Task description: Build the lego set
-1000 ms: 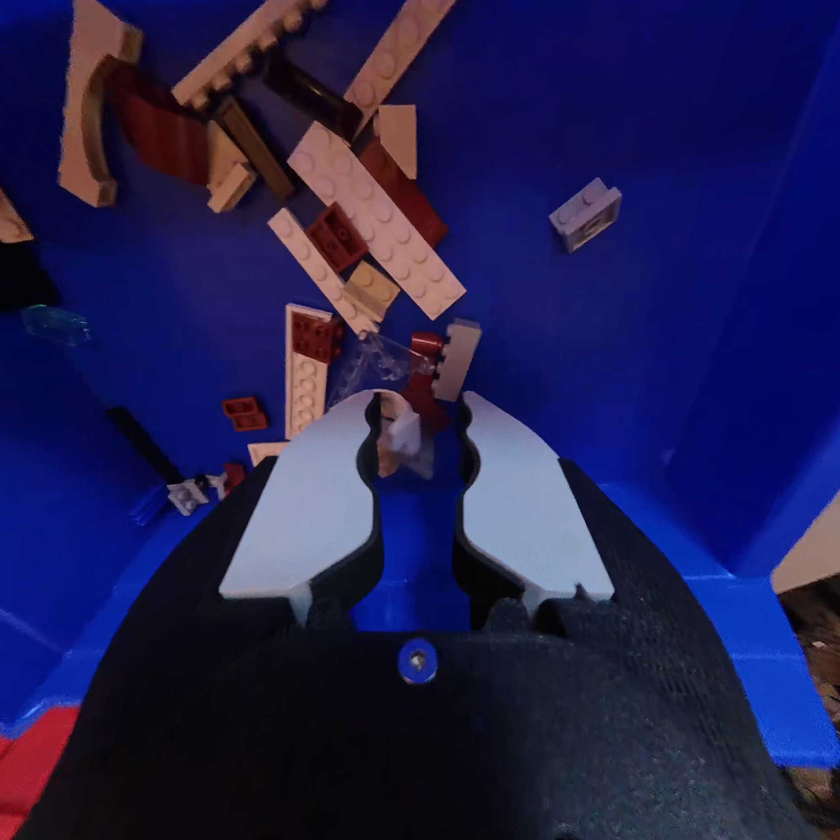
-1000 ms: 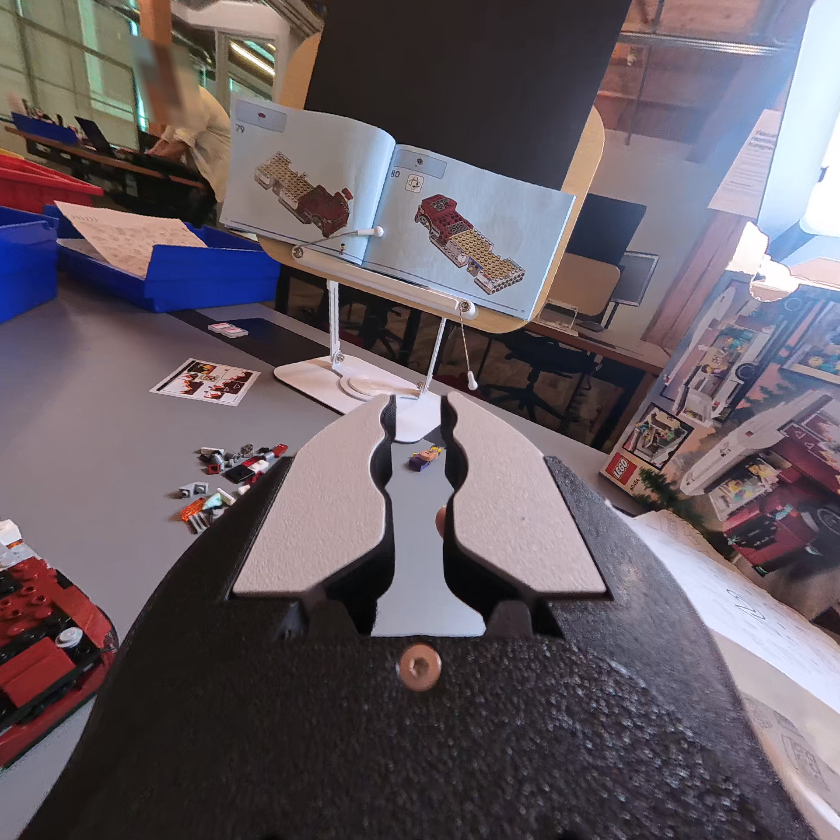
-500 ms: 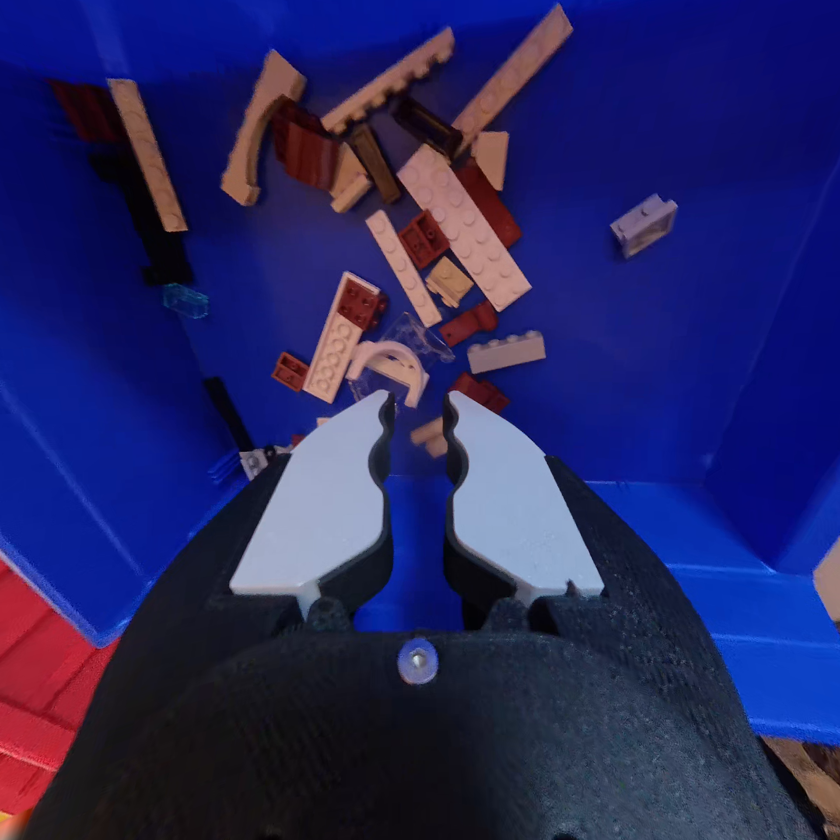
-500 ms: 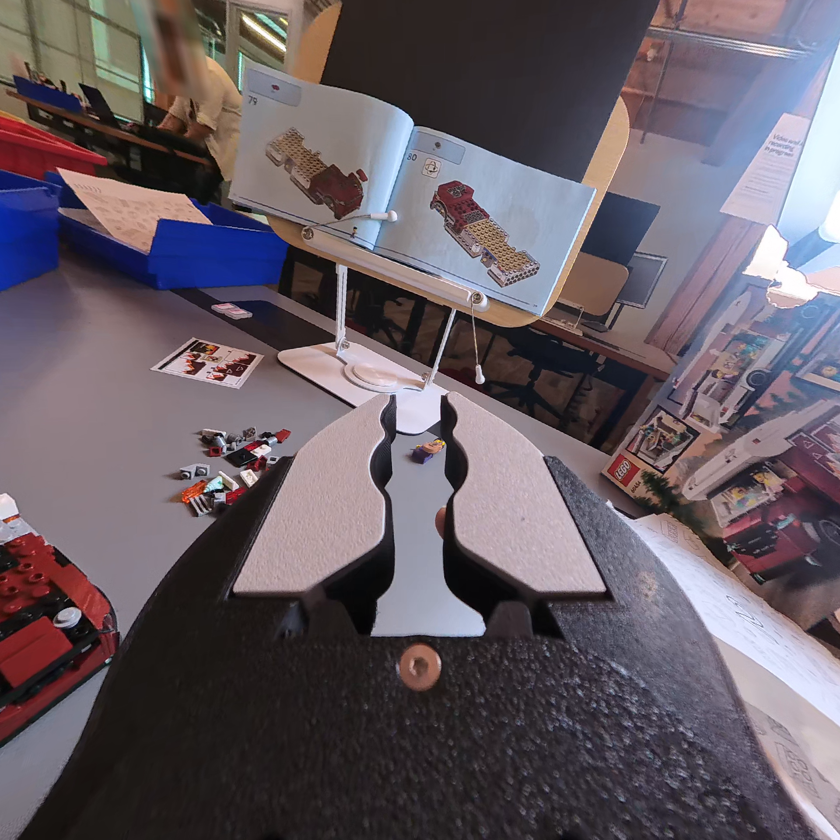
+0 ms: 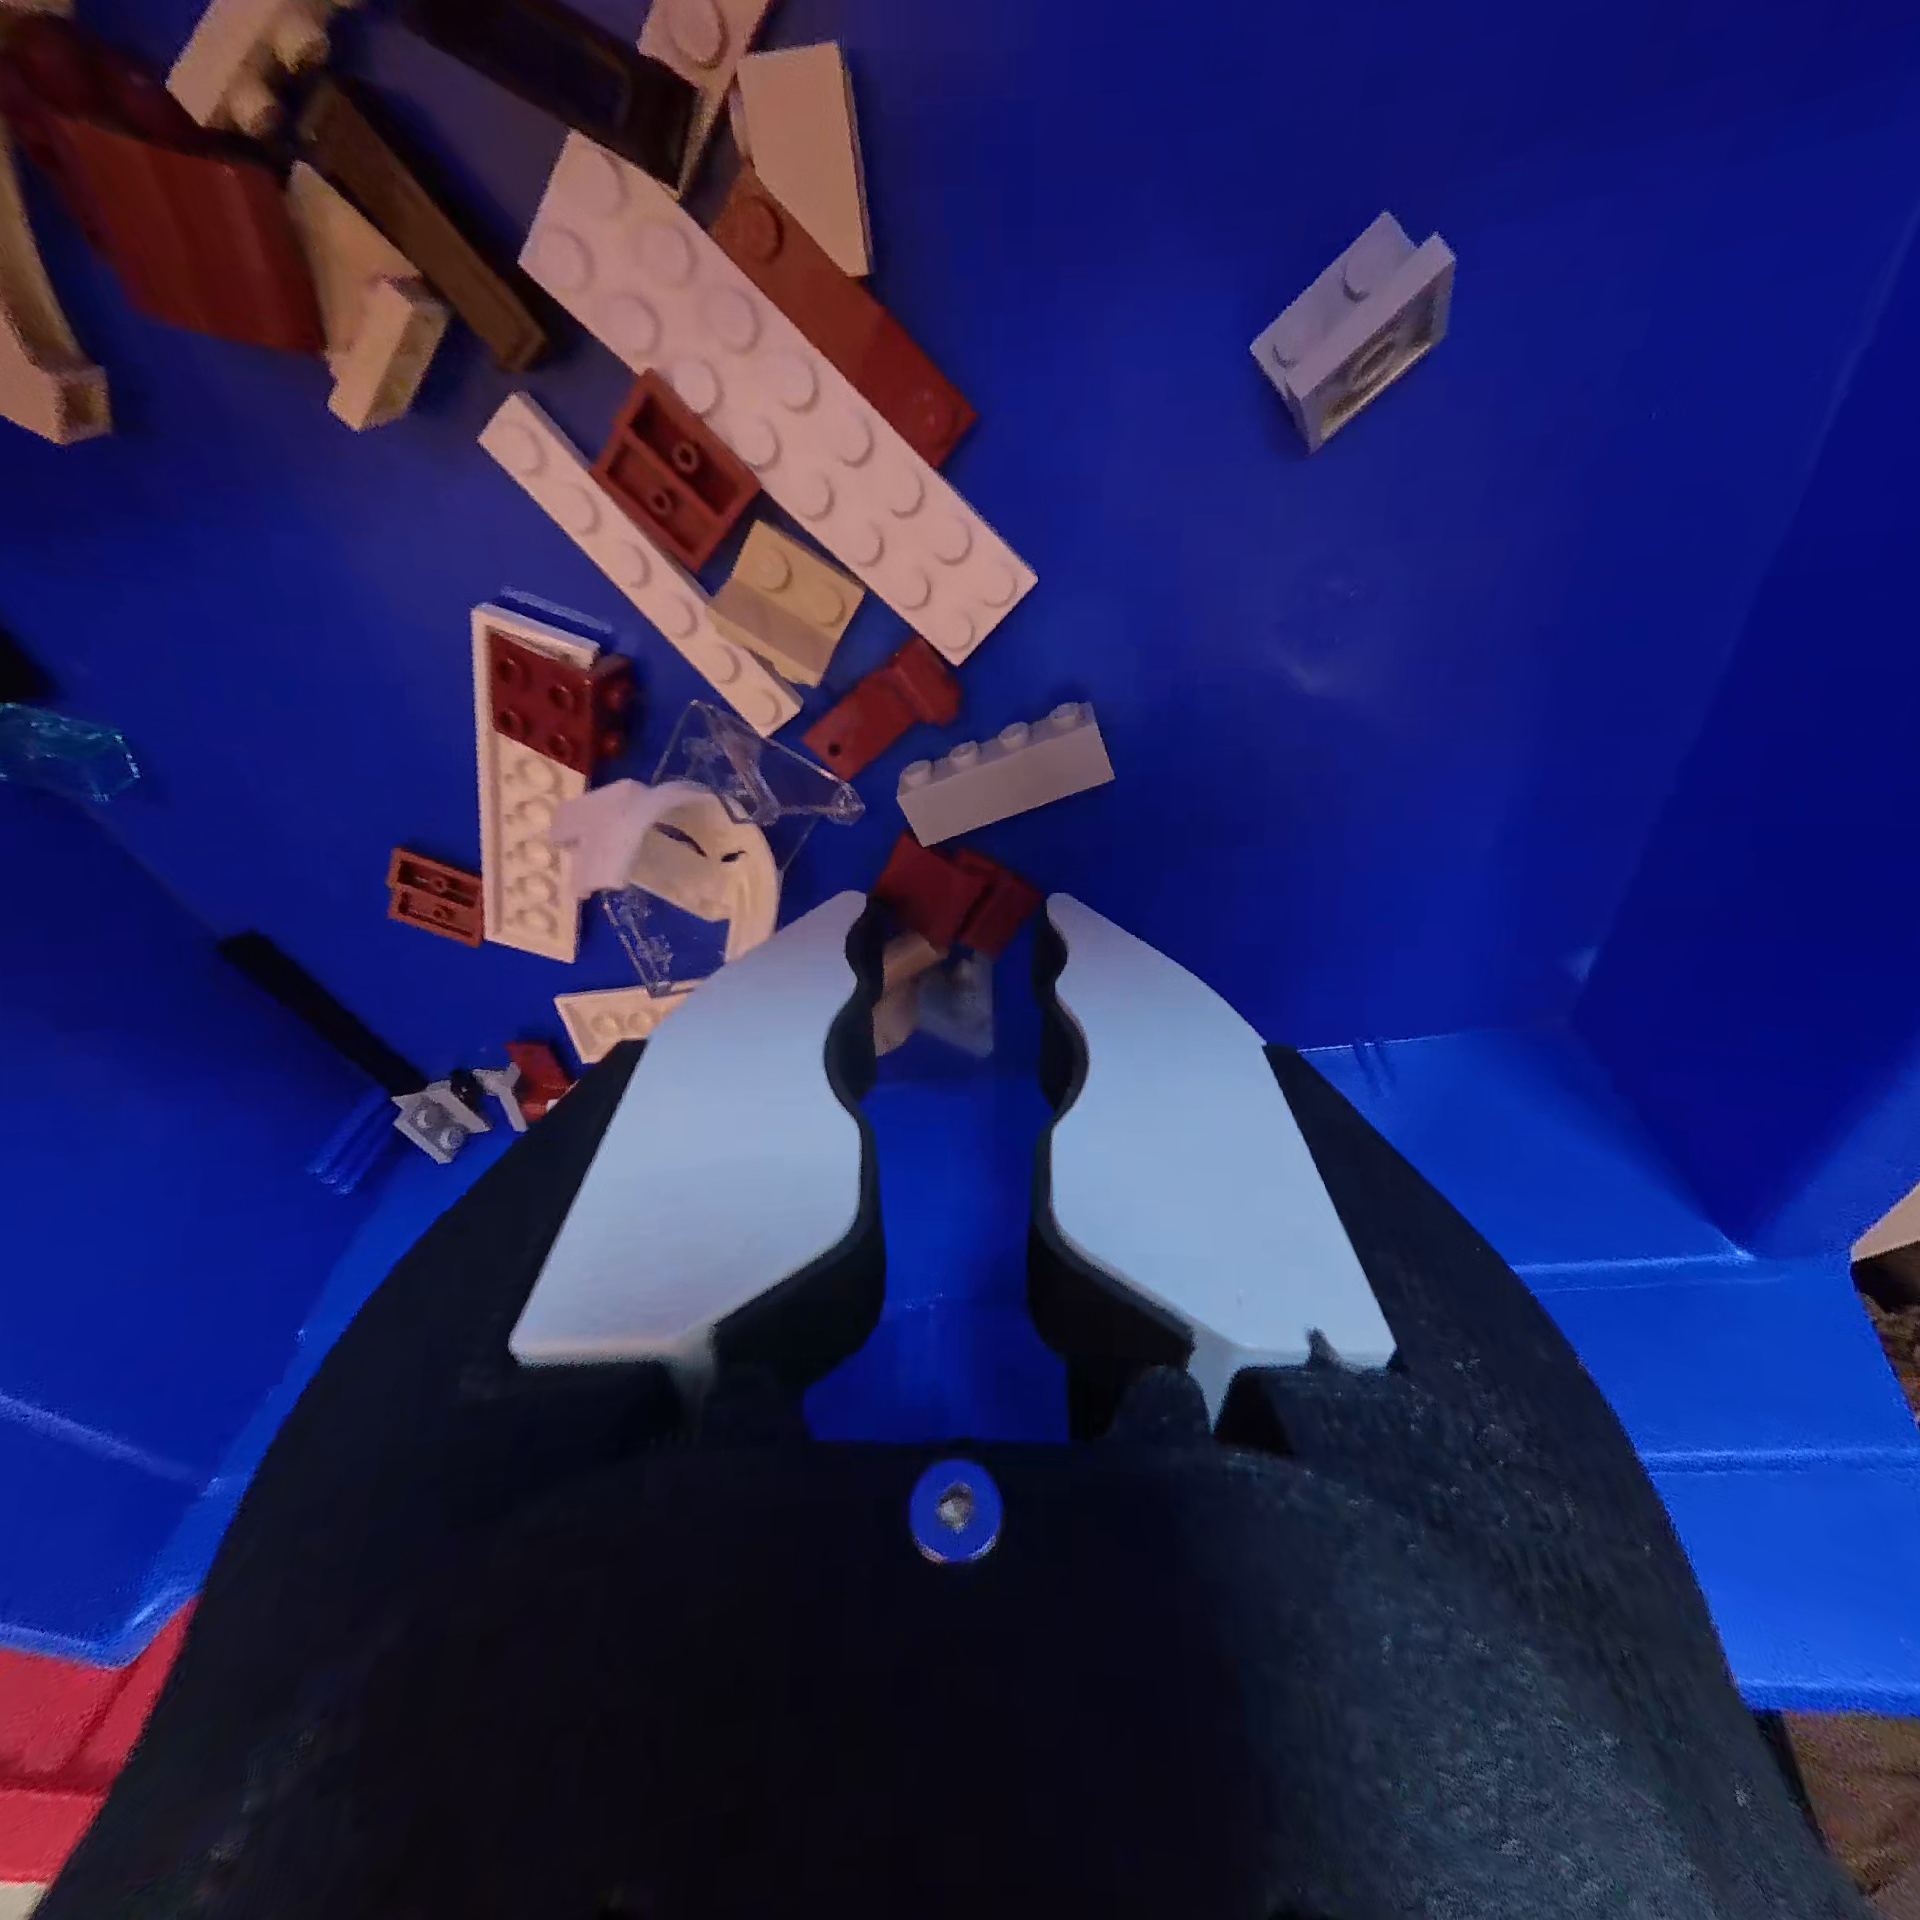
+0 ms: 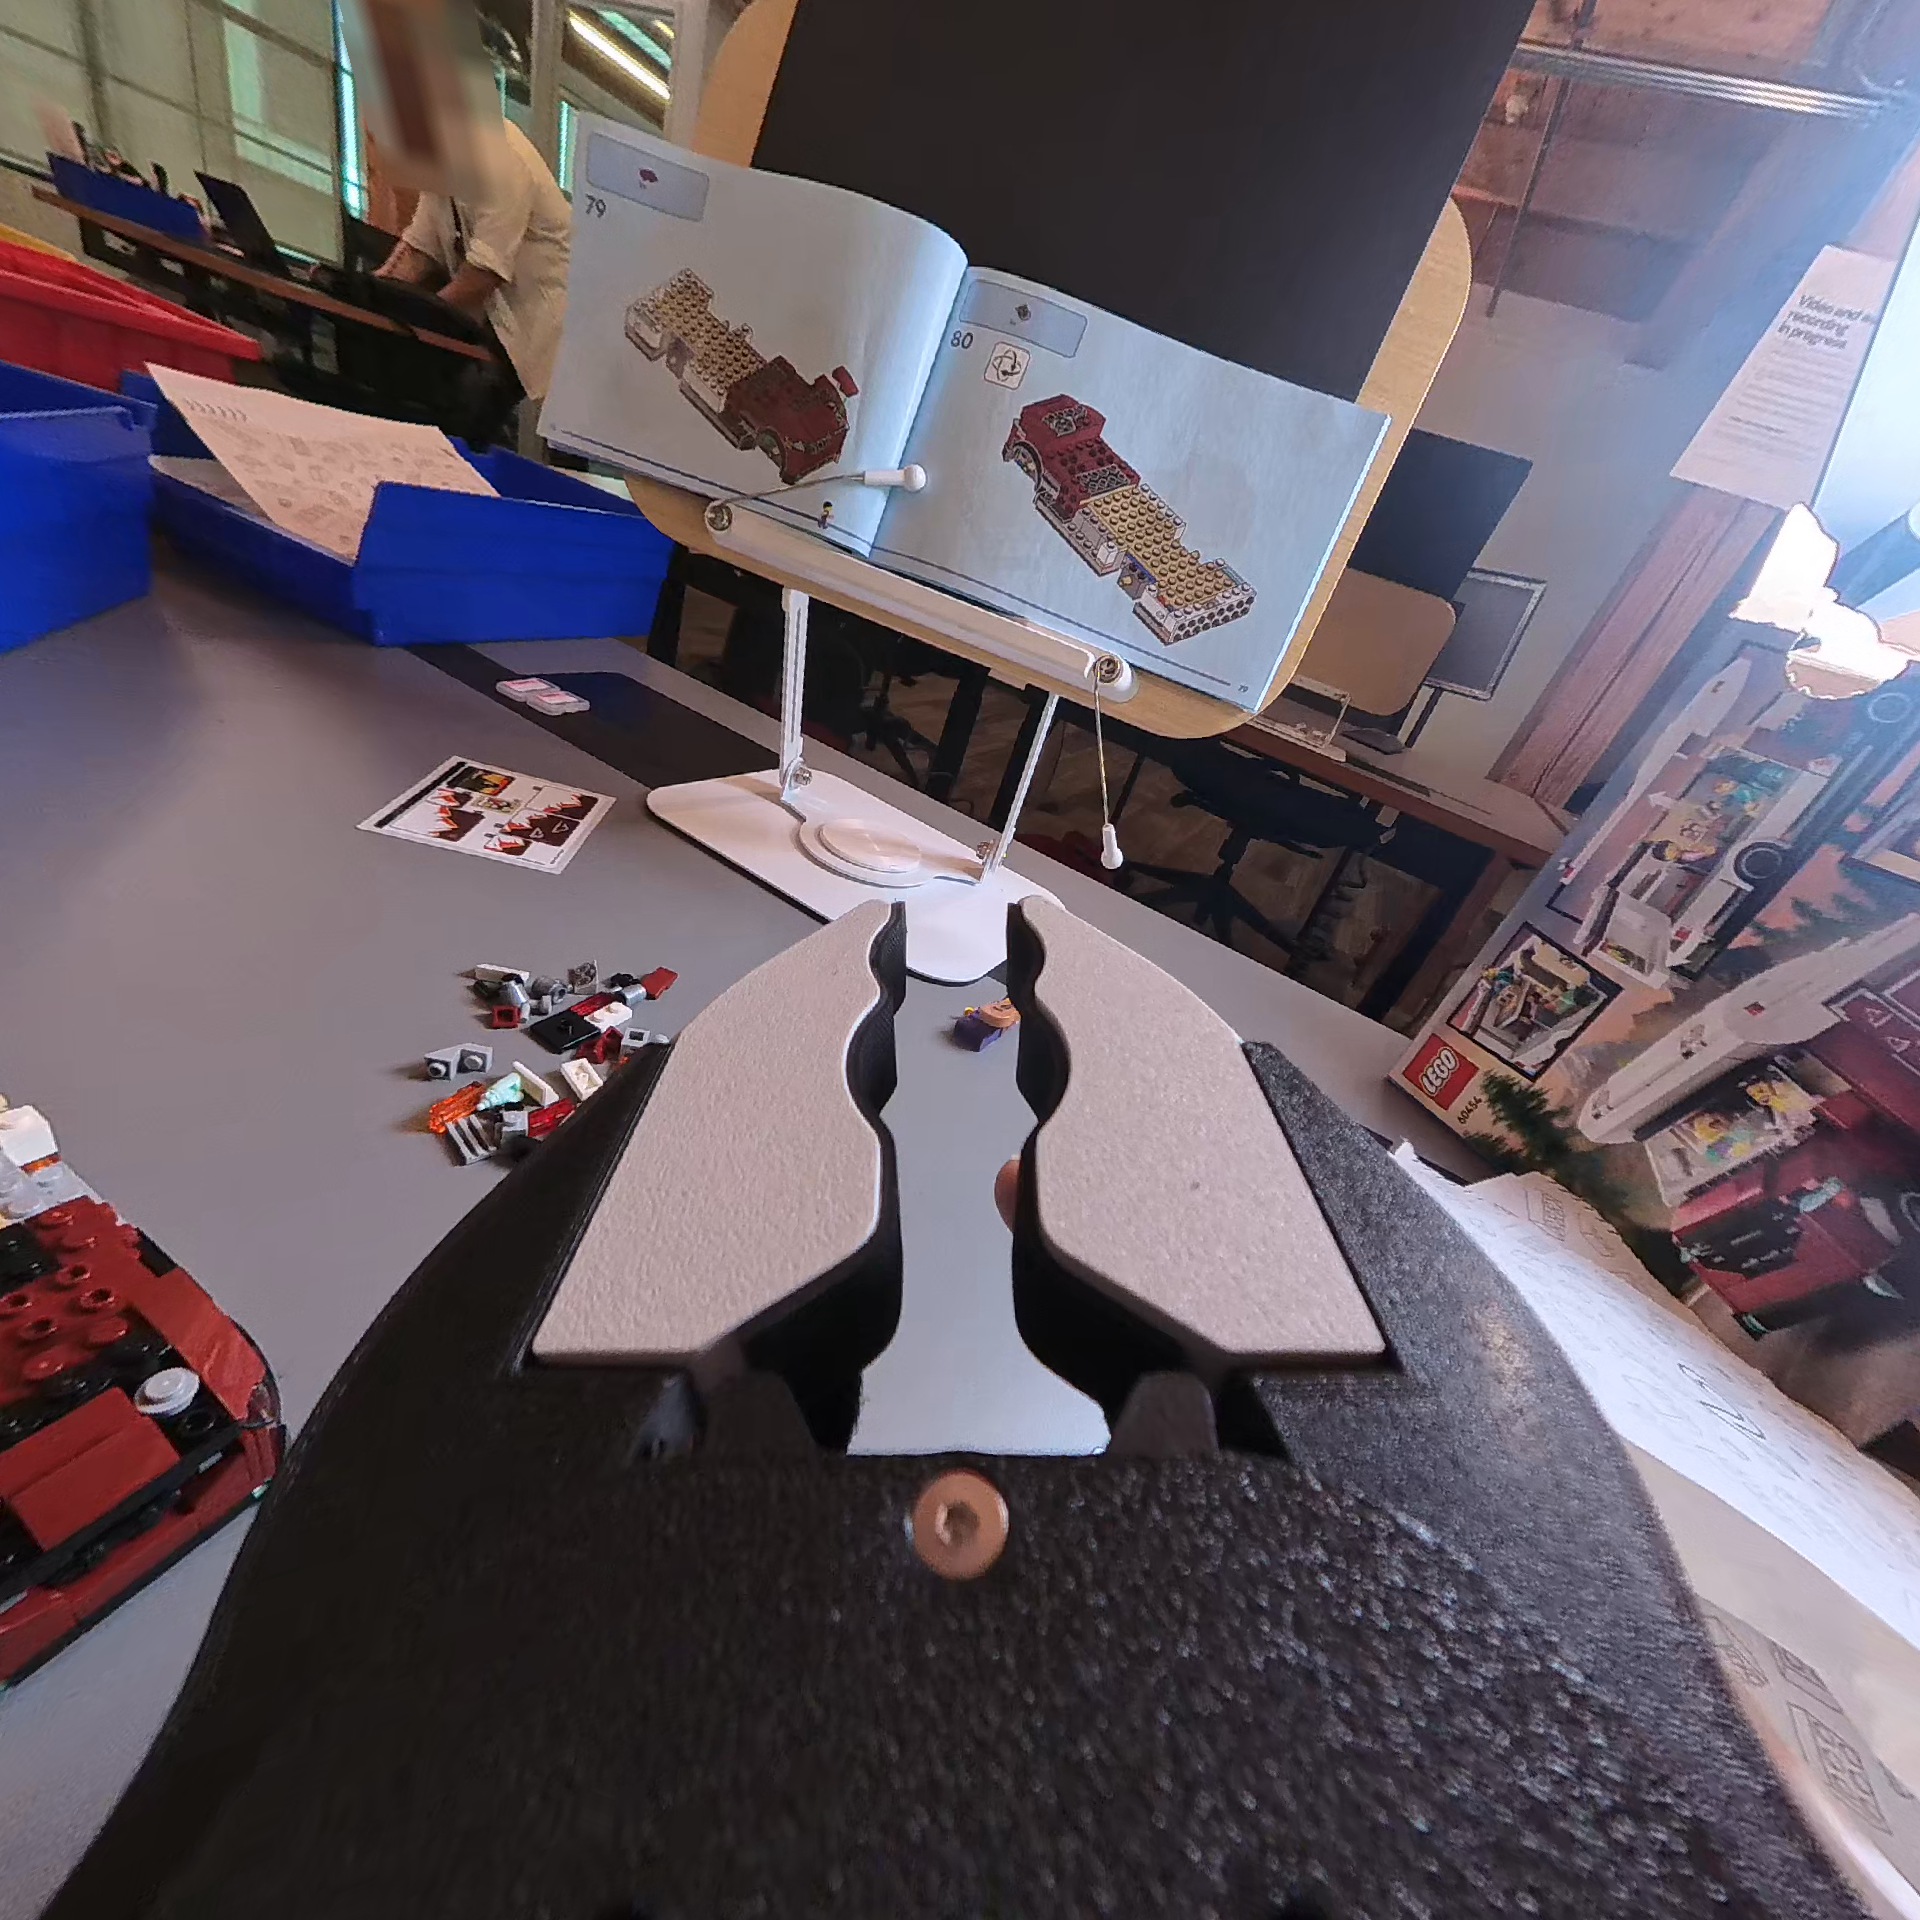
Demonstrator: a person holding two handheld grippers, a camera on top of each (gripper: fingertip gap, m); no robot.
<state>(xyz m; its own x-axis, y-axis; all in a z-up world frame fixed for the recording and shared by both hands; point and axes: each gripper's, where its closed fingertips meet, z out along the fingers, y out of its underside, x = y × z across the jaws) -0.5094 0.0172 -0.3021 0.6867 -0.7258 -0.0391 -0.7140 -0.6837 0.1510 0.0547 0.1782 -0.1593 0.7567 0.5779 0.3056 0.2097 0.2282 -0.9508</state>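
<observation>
Bin floor, blue plastic, fills the left wrist view; its walls rise at 3 and 9 o'clock, leaving bare floor from 12 to 3 o'clock around a lone grey plate. Loose building pieces crowd 10 to 12 o'clock: a long white plate, a grey four-stud brick, a clear windscreen piece. The left gripper stands apart, pads not pressing anything; a dark red piece and a blurred tan piece lie at its tips, contact not determinable. The right gripper hovers apart and bare over a grey tabletop. A book stand sits at 12 o'clock, small parts at 10 o'clock, a set box at 3 o'clock, the table edge near.
</observation>
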